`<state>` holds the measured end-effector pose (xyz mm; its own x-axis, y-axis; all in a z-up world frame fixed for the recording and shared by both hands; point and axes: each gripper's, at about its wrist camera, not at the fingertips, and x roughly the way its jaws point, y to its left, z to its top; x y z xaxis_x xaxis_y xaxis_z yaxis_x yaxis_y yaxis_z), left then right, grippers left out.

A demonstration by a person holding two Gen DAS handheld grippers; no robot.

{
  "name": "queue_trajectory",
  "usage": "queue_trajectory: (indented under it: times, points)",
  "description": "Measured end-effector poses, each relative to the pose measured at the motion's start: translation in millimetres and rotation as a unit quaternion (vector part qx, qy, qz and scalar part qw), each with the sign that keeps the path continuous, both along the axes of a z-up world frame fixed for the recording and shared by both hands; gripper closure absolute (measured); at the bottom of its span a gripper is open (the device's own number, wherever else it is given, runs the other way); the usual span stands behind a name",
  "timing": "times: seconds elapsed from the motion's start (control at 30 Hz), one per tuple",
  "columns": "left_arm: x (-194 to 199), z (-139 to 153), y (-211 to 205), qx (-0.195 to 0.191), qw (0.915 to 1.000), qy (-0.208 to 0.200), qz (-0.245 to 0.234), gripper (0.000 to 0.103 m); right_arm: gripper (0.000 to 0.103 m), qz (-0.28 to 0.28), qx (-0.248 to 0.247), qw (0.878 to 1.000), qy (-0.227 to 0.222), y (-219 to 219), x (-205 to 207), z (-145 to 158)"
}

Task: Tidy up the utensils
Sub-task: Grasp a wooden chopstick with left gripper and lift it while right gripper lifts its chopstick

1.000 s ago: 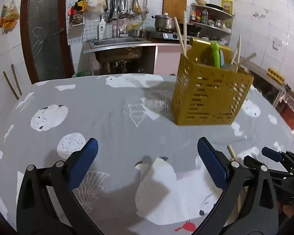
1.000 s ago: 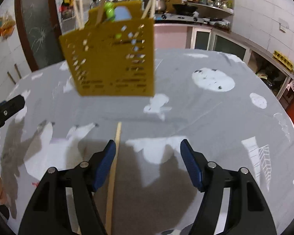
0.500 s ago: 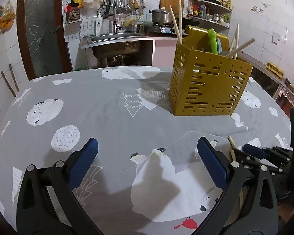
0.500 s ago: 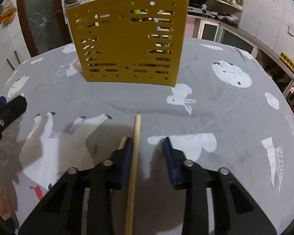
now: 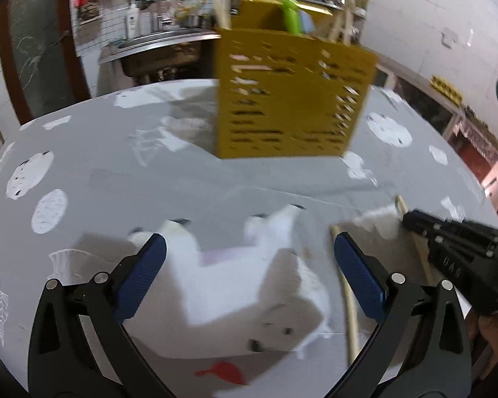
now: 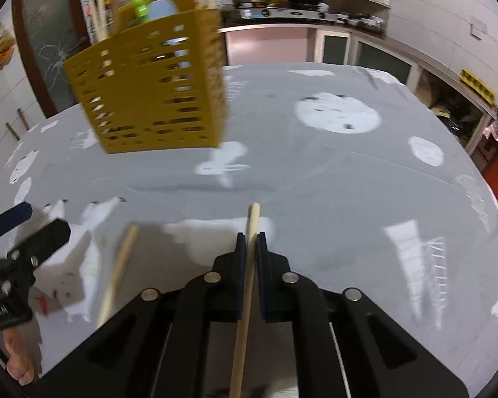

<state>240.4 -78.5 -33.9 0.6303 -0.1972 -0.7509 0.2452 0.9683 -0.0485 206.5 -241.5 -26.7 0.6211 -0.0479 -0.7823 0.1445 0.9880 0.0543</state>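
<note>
A yellow perforated utensil holder [image 5: 292, 96] stands on the grey tablecloth; it also shows in the right wrist view [image 6: 149, 89], with chopsticks, a green utensil and a blue one inside. My right gripper [image 6: 251, 236] is shut on a wooden chopstick [image 6: 251, 222], whose tip sticks out past the fingers. A second chopstick [image 6: 118, 268] lies on the cloth to its left. In the left wrist view that loose chopstick [image 5: 347, 293] lies just inside the right finger of my left gripper [image 5: 249, 258], which is open and empty. My right gripper [image 5: 455, 248] shows at the right.
The table [image 6: 332, 172] is covered by a grey cloth with white animal prints. A sink [image 5: 159, 46], hanging utensils and a stove counter [image 6: 282, 13] stand behind it. Cabinets and shelves are at the right beyond the table edge.
My right gripper has shut on one chopstick. My left gripper has moved forward and right, toward the holder and the loose chopstick.
</note>
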Motion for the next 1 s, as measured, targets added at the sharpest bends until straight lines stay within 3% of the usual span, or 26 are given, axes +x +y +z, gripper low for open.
queue_trajectory:
  times: [0.1, 0.27, 0.33, 0.5, 0.57, 0.8, 0.87, 1.0]
  points:
    - [-3, -7, -18, 0.01, 0.9997, 0.015, -0.015, 0.01, 0.096, -0.011, 0.006, 1.0, 0.002, -16, -4, -2]
    - [-7, -21, -40, 0.024, 0.998, 0.045, -0.036, 0.041, 0.096, -0.009, 0.004, 1.0, -0.001, -27, -7, -4]
    - [-8, -21, -44, 0.03, 0.9982, 0.04, -0.035, 0.043, 0.096, -0.008, 0.003, 1.0, -0.002, -28, -8, -4]
    - [-4, -21, -51, 0.024, 0.9979, 0.051, -0.031, 0.062, 0.096, -0.007, -0.005, 1.0, -0.004, -25, -6, -6]
    - [-2, -21, -56, 0.031, 0.9976, 0.052, -0.034, 0.075, 0.096, -0.009, -0.006, 1.0, -0.004, -25, -6, -6]
    - [4, -20, -66, 0.049, 0.9964, 0.06, -0.034, 0.088, 0.096, -0.012, -0.019, 1.0, 0.006, -21, 1, -8]
    - [7, -20, -64, 0.042, 0.9966, 0.062, -0.034, 0.096, 0.096, -0.014, -0.016, 1.0, 0.005, -22, 0, -7]
    - [10, -20, -58, 0.02, 0.9968, 0.069, -0.034, 0.097, 0.097, -0.013, -0.014, 1.0, -0.007, -21, -5, -4]
